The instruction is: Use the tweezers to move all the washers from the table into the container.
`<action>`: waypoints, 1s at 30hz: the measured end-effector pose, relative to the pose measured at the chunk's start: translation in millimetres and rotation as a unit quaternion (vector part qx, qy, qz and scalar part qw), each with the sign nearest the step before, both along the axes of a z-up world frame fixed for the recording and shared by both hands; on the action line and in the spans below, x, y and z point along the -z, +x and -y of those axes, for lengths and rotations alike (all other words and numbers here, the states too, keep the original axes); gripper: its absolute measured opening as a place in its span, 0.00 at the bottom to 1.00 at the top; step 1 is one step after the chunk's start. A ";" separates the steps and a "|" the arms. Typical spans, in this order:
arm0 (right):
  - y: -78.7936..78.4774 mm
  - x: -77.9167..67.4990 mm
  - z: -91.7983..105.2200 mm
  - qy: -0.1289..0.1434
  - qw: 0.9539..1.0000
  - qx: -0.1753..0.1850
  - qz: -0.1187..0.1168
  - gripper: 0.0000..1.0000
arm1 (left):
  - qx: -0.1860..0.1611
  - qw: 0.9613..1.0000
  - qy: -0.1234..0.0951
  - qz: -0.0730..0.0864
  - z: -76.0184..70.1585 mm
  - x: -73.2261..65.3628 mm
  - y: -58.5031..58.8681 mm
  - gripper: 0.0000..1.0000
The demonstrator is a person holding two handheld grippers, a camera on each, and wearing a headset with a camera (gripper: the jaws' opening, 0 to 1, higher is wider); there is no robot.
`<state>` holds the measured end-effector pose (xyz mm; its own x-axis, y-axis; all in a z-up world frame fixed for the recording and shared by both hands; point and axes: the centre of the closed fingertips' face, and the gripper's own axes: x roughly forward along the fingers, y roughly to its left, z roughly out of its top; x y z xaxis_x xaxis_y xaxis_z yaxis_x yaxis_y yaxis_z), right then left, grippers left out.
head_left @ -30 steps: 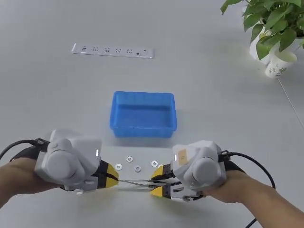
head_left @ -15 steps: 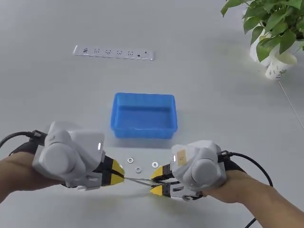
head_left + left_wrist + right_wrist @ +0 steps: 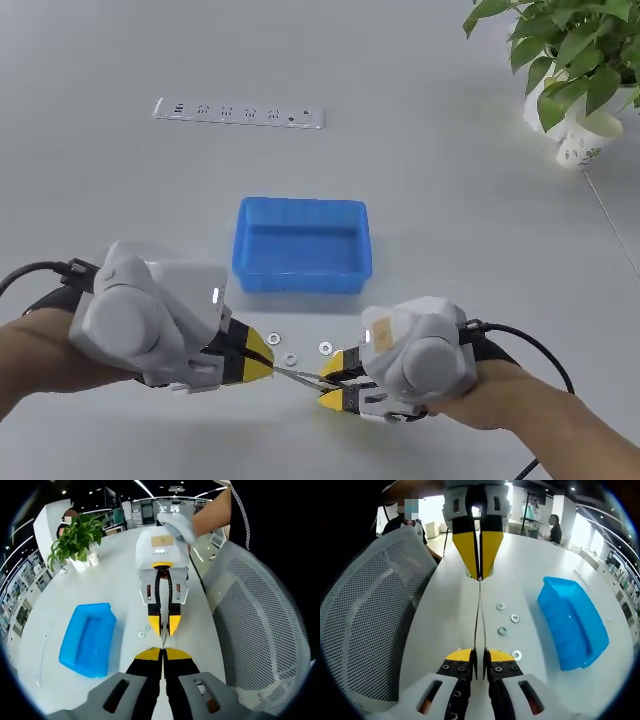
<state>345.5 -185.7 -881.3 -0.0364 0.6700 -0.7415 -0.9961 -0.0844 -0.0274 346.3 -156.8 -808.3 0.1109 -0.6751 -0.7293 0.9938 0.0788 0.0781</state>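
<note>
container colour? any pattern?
The container is plain blue with no pattern. It shows best in the head view.

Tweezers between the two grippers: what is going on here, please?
A person holds a gripper in each hand, and both grip the same tweezers. The left gripper has its tongs shut on one end, the right gripper on the other. Four washers lie on the table between the grippers and the blue container, which looks empty. No washer has been picked up yet.
</note>
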 end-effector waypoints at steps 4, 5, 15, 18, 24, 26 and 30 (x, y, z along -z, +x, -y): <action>1.5 -3.5 -1.9 0.002 1.000 0.000 0.003 0.11 | 0.005 1.000 -0.009 0.006 4.5 -10.1 1.5 0.04; 2.1 -4.5 -2.6 0.004 1.000 0.001 0.003 0.11 | 0.006 1.000 -0.012 0.008 5.9 -13.2 2.1 0.04; 5.2 -10.6 -7.4 0.022 1.000 0.012 0.005 0.11 | 0.017 0.999 -0.025 0.021 15.6 -27.8 5.5 0.04; 5.1 -11.5 -9.1 0.025 1.000 0.013 0.005 0.11 | 0.021 0.999 -0.029 0.023 17.9 -30.8 4.9 0.04; 3.6 -13.6 -13.5 0.033 0.999 0.013 0.007 0.10 | 0.025 0.999 -0.032 0.027 20.7 -35.3 4.2 0.04; 3.6 -14.3 -14.8 0.035 0.999 0.013 0.009 0.10 | 0.027 0.999 -0.034 0.028 21.7 -36.7 4.1 0.04; 3.1 -15.7 -16.6 0.041 0.999 0.013 0.012 0.09 | 0.030 0.998 -0.040 0.027 24.8 -39.4 2.9 0.04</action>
<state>348.6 -169.1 -865.6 -0.0012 0.7284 -0.6852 -0.9968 -0.0560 -0.0578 349.2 -181.6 -768.9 0.1069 -0.7371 -0.6673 0.9914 0.0277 0.1281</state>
